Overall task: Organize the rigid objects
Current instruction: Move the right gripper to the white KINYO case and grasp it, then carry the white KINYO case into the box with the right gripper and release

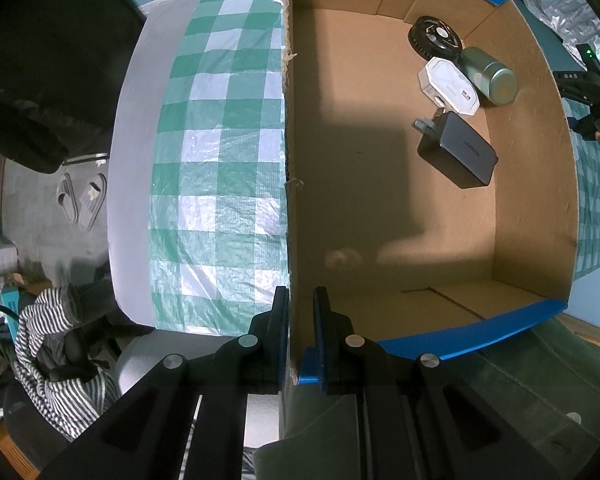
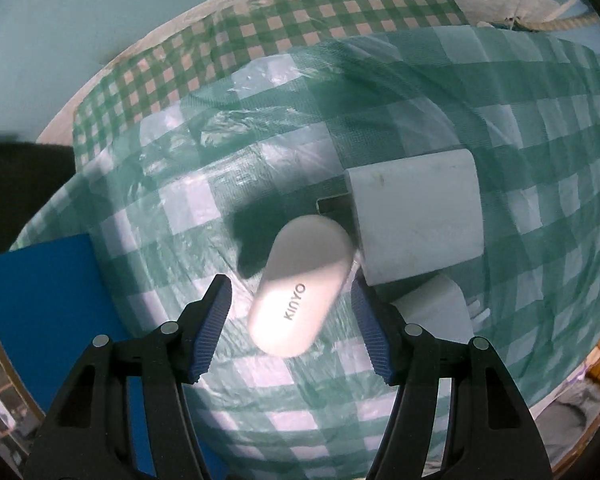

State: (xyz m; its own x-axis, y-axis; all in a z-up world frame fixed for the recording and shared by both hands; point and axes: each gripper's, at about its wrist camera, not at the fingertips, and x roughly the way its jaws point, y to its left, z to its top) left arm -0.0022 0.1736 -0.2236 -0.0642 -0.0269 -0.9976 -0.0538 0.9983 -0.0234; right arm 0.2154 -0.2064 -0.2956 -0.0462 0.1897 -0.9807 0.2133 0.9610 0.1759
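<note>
My left gripper [image 1: 301,300] is shut on the near wall of an open cardboard box [image 1: 288,200], one finger outside and one inside. In the box lie a black charger [image 1: 458,150], a white octagonal case [image 1: 448,86], a green can [image 1: 490,76] and a black round disc [image 1: 436,38]. My right gripper [image 2: 291,300] is open, its fingers on either side of a white oval KINYO case [image 2: 300,292] on the checked cloth, not touching it. A white charger block [image 2: 416,216] lies just behind the case, a smaller white plug [image 2: 436,312] to its right.
The green-and-white checked plastic cloth [image 1: 220,160] covers the table. The box's blue outer side [image 2: 48,300] stands left of my right gripper. My right gripper and hand [image 1: 596,100] show beyond the box's far wall. Slippers [image 1: 82,200] and striped clothing [image 1: 52,352] lie on the floor below.
</note>
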